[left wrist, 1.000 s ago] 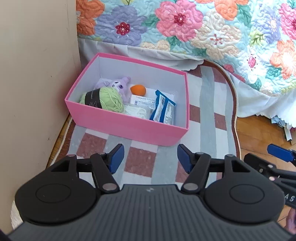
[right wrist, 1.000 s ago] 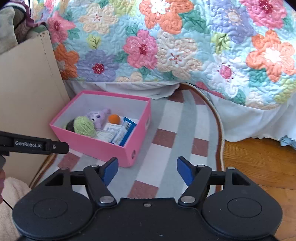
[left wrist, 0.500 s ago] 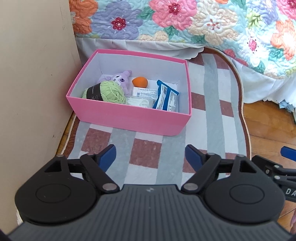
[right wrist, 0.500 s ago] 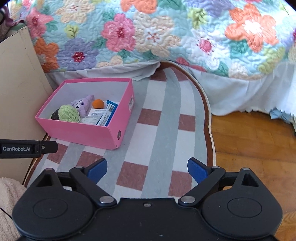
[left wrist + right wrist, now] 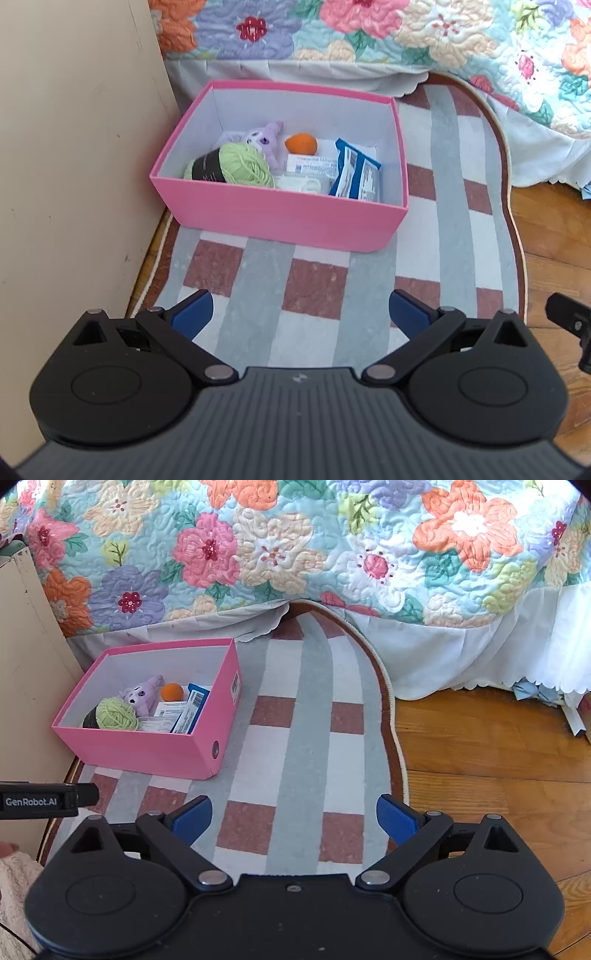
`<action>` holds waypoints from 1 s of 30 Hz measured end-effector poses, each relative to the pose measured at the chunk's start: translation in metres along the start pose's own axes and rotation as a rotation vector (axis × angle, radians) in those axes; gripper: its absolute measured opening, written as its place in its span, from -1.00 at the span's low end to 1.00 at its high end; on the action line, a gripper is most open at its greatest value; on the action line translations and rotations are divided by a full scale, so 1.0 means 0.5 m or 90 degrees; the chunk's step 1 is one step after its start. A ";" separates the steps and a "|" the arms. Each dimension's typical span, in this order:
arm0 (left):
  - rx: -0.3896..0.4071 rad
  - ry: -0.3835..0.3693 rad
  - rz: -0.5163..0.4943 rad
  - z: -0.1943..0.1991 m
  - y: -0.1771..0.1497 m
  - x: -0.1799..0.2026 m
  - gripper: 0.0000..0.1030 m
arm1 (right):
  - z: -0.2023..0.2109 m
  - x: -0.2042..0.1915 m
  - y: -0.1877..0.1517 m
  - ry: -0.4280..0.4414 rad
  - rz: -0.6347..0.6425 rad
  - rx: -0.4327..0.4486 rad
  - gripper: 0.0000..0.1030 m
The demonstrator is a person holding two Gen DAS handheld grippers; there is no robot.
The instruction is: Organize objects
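Note:
A pink box point(image 5: 280, 216) stands on a checked rug beside a beige cabinet. Inside it lie a green yarn ball point(image 5: 240, 166), a purple plush toy point(image 5: 264, 140), an orange ball point(image 5: 301, 143), a blue snack wrapper point(image 5: 354, 171) and a white packet point(image 5: 310, 162). My left gripper point(image 5: 299, 310) hovers over the rug in front of the box, its jaws opening with nothing between them. The right wrist view shows the same pink box point(image 5: 147, 749) at the left, with the yarn ball point(image 5: 116, 712) and plush toy point(image 5: 142, 698) in it. My right gripper point(image 5: 293, 810) is open and empty over the rug.
The rug point(image 5: 310, 716) runs up to a bed with a floral quilt point(image 5: 295, 546) and a white skirt. A beige cabinet point(image 5: 74, 147) closes off the left. Wooden floor point(image 5: 480, 746) lies to the right. A black bar of the left tool point(image 5: 44, 801) shows at the left edge.
Both grippers' jaws have spread wider. Both views have tilted down toward the rug, and the box now sits further left in the right wrist view.

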State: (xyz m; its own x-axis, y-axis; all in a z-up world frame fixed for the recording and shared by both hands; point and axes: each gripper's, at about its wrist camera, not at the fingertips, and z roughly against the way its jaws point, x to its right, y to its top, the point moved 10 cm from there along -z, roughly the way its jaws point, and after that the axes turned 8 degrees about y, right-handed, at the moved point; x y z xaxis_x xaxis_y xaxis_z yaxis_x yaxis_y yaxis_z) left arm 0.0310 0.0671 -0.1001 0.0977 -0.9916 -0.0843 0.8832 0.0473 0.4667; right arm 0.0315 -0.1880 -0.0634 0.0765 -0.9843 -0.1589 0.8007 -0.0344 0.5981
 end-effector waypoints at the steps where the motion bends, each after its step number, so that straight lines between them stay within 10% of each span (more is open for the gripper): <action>1: -0.004 -0.004 0.002 -0.001 0.000 -0.002 1.00 | -0.004 -0.002 0.000 0.002 -0.004 -0.003 0.90; 30: 0.024 0.045 -0.021 0.009 0.005 -0.024 1.00 | -0.012 -0.011 -0.018 0.005 0.008 -0.046 0.90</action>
State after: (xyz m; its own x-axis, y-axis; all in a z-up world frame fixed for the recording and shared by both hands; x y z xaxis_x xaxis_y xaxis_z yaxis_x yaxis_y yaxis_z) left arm 0.0298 0.0784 -0.0941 0.1027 -0.9815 -0.1618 0.8683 0.0091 0.4960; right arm 0.0275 -0.1814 -0.0724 0.0916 -0.9831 -0.1584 0.8403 -0.0091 0.5421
